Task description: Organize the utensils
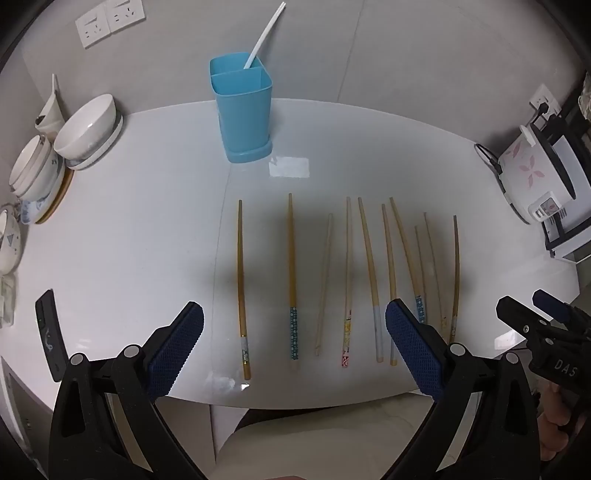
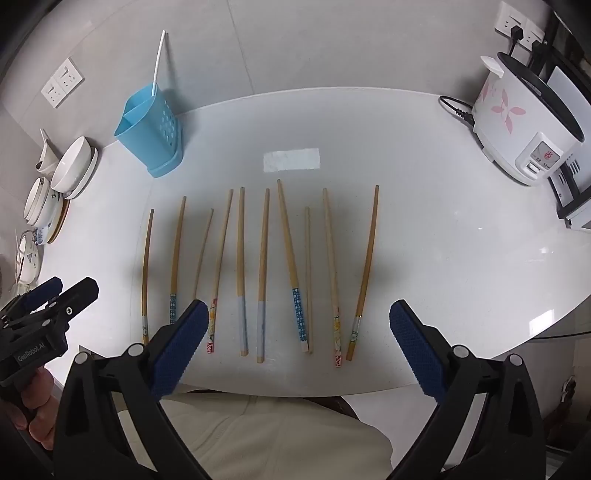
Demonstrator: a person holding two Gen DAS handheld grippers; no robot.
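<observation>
Several wooden chopsticks (image 1: 291,273) with patterned handles lie side by side on the white table (image 1: 129,229); they also show in the right wrist view (image 2: 263,273). A blue two-compartment utensil holder (image 1: 242,107) stands behind them with a white straw (image 1: 264,35) in its back compartment; it sits at the upper left of the right wrist view (image 2: 151,129). My left gripper (image 1: 293,350) is open and empty above the chopstick handles near the table's front edge. My right gripper (image 2: 297,343) is open and empty above the handles too.
Stacked white bowls and plates (image 1: 66,147) stand at the left. A white rice cooker (image 2: 524,125) with pink flowers stands at the right, its cord plugged into the wall. A dark phone-like object (image 1: 50,332) lies at the front left. Wall sockets (image 1: 109,22) are behind.
</observation>
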